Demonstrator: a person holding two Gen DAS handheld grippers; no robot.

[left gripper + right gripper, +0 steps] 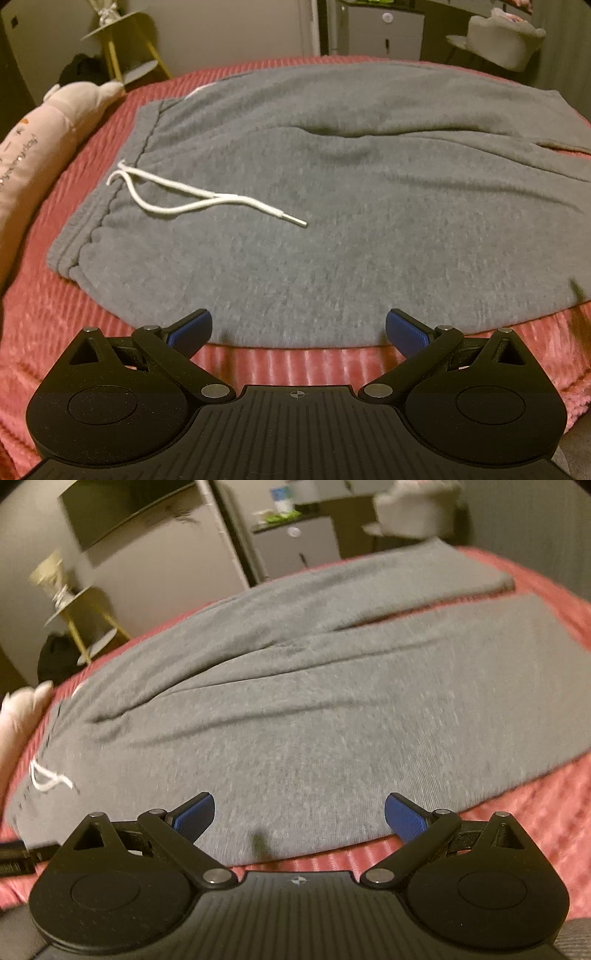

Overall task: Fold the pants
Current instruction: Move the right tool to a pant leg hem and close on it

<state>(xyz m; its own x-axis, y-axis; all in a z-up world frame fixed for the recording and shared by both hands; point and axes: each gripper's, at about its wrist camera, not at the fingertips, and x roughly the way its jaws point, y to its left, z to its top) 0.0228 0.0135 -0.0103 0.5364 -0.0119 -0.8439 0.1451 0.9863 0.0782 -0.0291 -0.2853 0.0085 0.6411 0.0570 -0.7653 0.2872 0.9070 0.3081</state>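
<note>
Grey sweatpants (332,192) lie spread flat on a pink ribbed blanket (74,332), waistband to the left, with a white drawstring (177,195) lying loose across the front. Their two legs (369,657) run off to the right, split by a narrow gap. My left gripper (298,332) is open just above the near hem of the waist part, blue pads (192,332) wide apart, nothing between them. Over the near edge of the closer leg, my right gripper (299,818) is also open and holds nothing.
A long pink plush pillow (44,147) lies along the left edge of the bed. Beyond the bed stand a yellow-legged side table (125,48), a grey cabinet (384,33) and a pale chair (506,40). The blanket's near edge (535,842) runs below the grippers.
</note>
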